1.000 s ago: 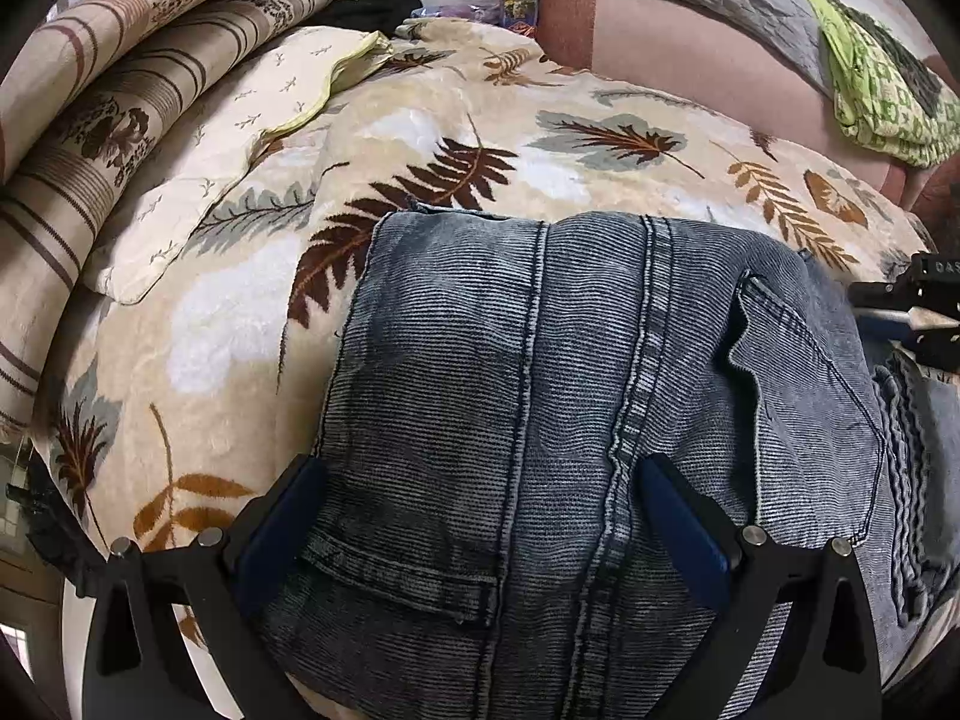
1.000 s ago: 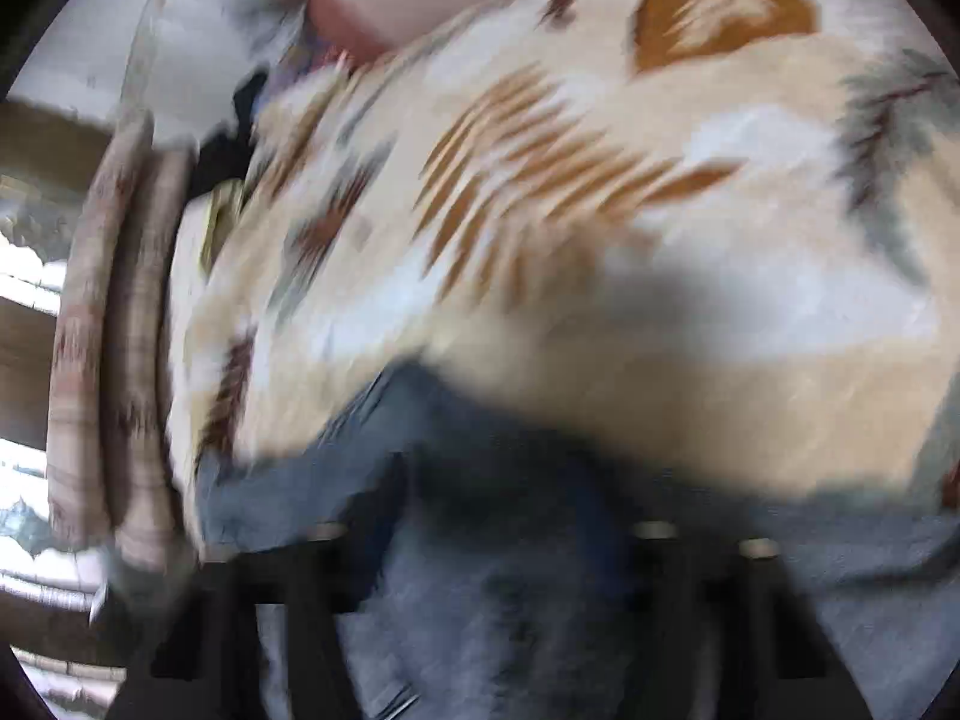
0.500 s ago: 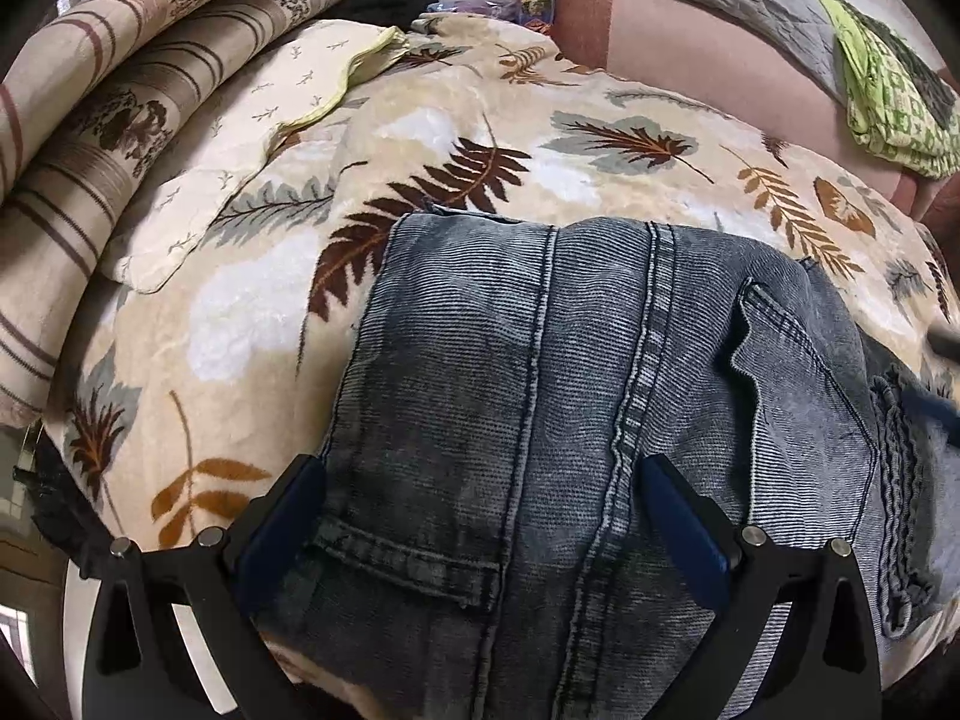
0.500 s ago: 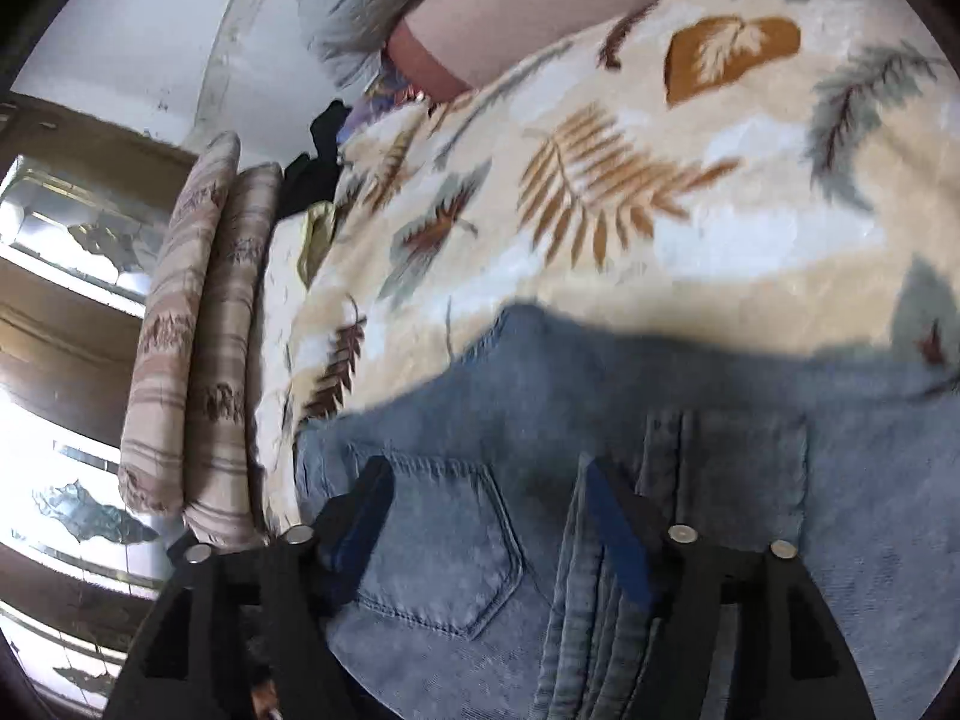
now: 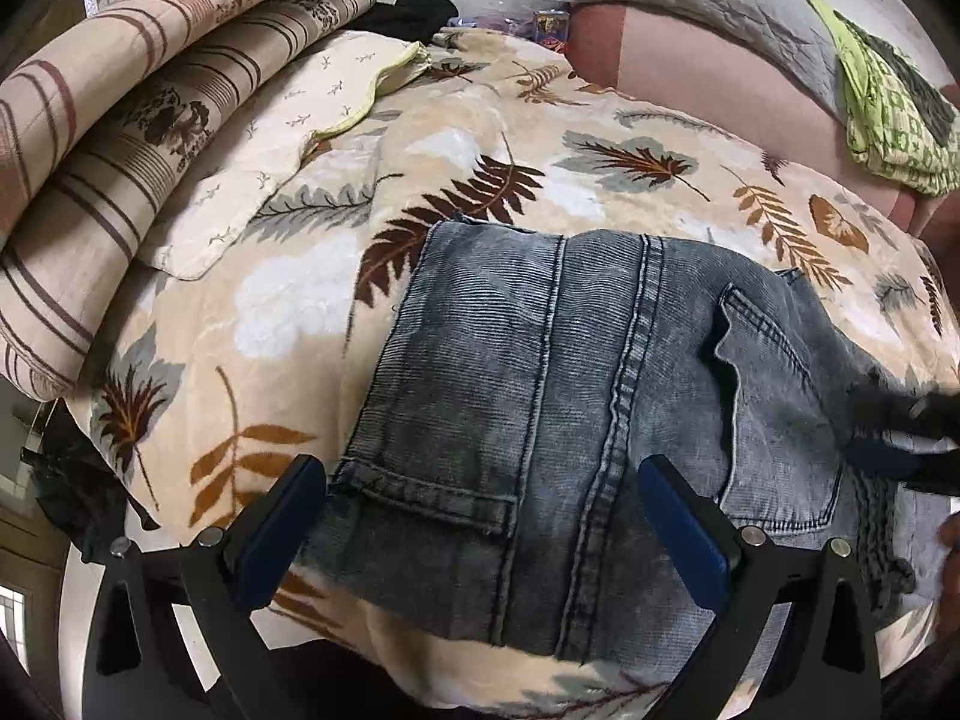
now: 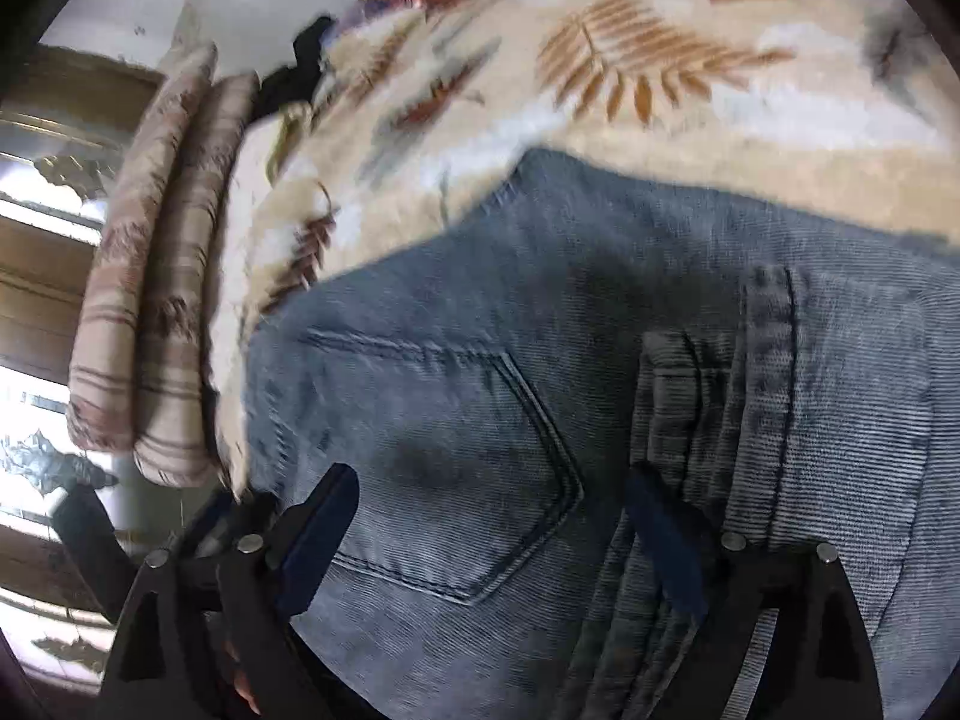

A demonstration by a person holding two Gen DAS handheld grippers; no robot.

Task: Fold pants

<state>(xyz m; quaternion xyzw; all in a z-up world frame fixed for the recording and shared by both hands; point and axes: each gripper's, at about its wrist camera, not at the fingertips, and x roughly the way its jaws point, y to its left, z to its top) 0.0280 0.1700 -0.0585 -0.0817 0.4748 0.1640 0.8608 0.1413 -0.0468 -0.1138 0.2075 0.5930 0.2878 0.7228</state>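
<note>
A: Report the left gripper (image 5: 480, 516).

B: Jaws spread wide. Its blue pads (image 5: 684, 531) sit either side of the near edge of the jeans (image 5: 540, 396); nothing is clamped between them. Whether the pads touch the cloth cannot be told.

A: Right gripper (image 6: 486, 546)?

B: Also spread wide, empty. It hangs over a back pocket (image 6: 444, 468), with the left pad at the pocket's side and the right pad beside the stacked seam folds. The view is blurred, so contact cannot be confirmed.

A: Location of the jeans?

B: Folded into a block, lying flat on the leaf-print blanket (image 5: 456, 138) near its front edge. Striped cushions (image 5: 120, 138) are stacked at the left; a pale pillow (image 5: 288, 144) leans against them, well apart from the jeans.
</note>
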